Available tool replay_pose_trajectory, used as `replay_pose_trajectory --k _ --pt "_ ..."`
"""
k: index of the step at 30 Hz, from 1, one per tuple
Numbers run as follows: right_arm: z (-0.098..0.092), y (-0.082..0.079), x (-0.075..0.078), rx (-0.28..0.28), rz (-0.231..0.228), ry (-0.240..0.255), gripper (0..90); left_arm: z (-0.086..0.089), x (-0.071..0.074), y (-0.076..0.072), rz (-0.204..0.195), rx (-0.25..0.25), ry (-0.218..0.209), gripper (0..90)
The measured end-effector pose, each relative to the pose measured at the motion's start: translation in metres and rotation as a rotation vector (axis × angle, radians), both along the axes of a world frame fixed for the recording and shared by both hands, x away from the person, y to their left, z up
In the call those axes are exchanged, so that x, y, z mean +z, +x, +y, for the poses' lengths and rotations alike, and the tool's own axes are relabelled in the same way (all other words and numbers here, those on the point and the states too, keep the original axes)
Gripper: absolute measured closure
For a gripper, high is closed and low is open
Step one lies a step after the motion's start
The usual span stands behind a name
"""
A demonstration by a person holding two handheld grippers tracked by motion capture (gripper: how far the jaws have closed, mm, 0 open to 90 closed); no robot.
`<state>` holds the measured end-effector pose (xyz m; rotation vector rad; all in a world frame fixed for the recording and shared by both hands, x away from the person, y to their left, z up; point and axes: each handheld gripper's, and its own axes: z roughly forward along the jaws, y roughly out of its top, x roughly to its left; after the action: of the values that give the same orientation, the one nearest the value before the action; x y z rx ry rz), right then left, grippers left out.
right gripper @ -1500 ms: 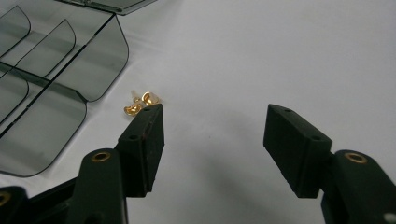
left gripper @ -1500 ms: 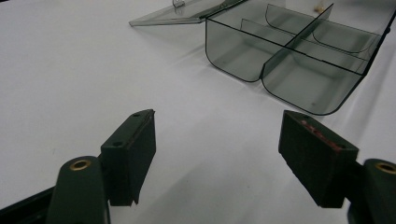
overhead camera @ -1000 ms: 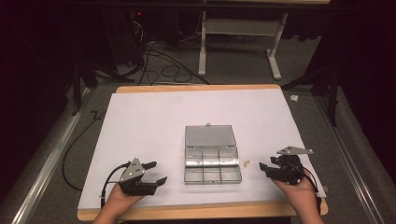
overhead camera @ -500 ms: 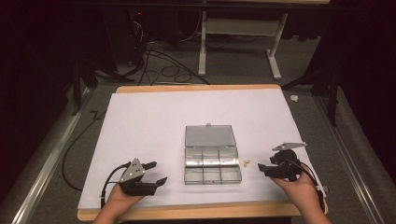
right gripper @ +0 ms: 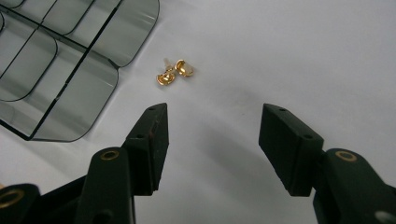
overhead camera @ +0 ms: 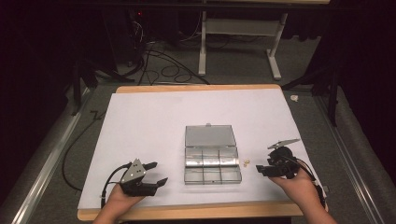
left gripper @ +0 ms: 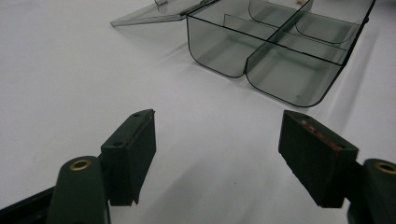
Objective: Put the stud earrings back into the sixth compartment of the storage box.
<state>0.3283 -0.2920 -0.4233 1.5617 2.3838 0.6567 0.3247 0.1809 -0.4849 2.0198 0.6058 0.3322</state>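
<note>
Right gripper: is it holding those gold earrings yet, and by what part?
No. The right gripper is open and empty; the earrings lie on the table ahead of its jaws, beside the box.

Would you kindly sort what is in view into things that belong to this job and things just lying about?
Job in hand: gold earrings; clear compartment box; right gripper, open.
Lying about: small white scrap and cables on the floor.
</note>
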Motion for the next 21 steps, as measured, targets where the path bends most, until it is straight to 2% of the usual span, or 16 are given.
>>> replay_pose_trajectory --k 1,10,21 --pt "0.002 0.0013 0.0009 0.006 0.018 -0.007 44.4 0.0 0.0 0.0 0.0 -0.001 0.0 28.3" --pt "0.0074 0.0048 0.0037 0.028 0.056 -0.052 44.5 -0.0001 0.0 0.0 0.0 -0.004 0.001 28.3" --pt "0.0092 0.0099 0.0072 0.051 0.11 -0.079 44.7 -0.0002 0.0 0.0002 0.002 -0.006 0.003 28.3"
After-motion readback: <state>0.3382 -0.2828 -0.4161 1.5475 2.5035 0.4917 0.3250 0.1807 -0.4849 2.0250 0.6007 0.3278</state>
